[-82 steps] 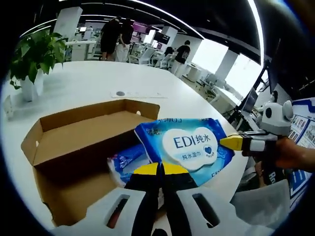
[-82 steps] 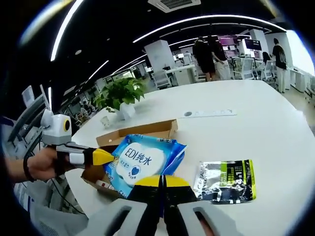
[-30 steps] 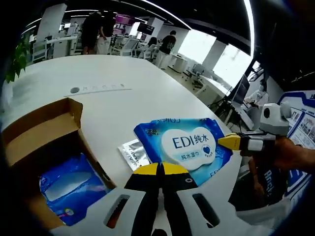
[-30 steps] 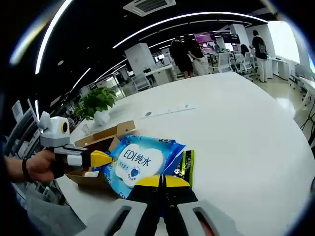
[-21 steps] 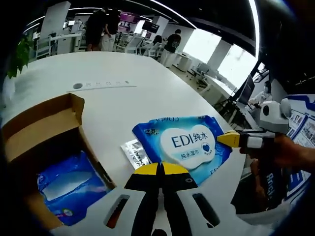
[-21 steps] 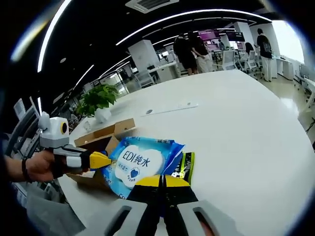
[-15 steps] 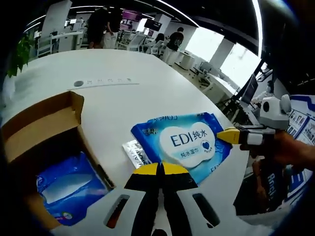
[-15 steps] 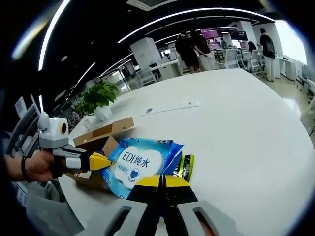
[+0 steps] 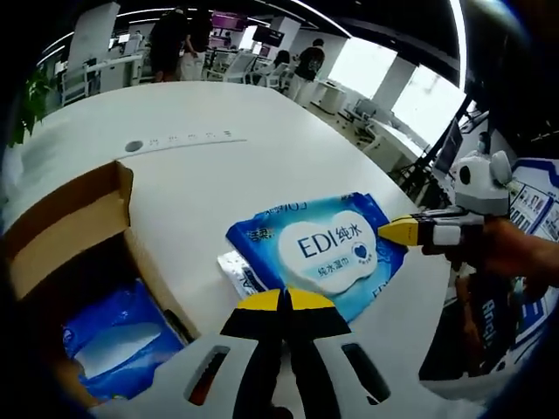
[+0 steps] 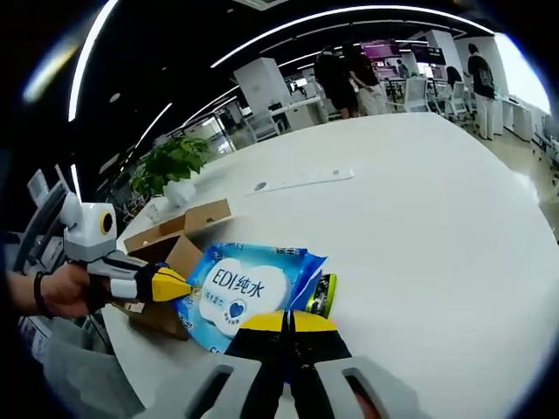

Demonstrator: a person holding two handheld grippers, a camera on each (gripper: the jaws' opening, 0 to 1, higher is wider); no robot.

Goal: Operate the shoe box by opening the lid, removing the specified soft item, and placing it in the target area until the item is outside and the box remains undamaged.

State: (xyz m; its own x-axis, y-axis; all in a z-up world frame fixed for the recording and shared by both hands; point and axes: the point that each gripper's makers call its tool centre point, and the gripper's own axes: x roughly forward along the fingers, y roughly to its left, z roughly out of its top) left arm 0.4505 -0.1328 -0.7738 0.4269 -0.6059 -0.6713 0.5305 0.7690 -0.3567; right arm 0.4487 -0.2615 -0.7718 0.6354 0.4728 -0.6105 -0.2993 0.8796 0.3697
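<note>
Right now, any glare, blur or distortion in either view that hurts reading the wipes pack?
Left gripper view: windows blown out at top right, table edge bowed by the fisheye, yet the wipes pack label is sharp. Right gripper view: ceiling light strips curve into arcs, the pack is evenly lit and legible, the potted plant is soft.

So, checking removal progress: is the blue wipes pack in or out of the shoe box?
Out. The wipes pack is beside the open shoe box, over the white table.

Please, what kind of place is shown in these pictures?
Probably an open-plan office: a large white table in front, rows of desks and chairs behind with people standing, long ceiling strip lights, and a potted plant.
</note>
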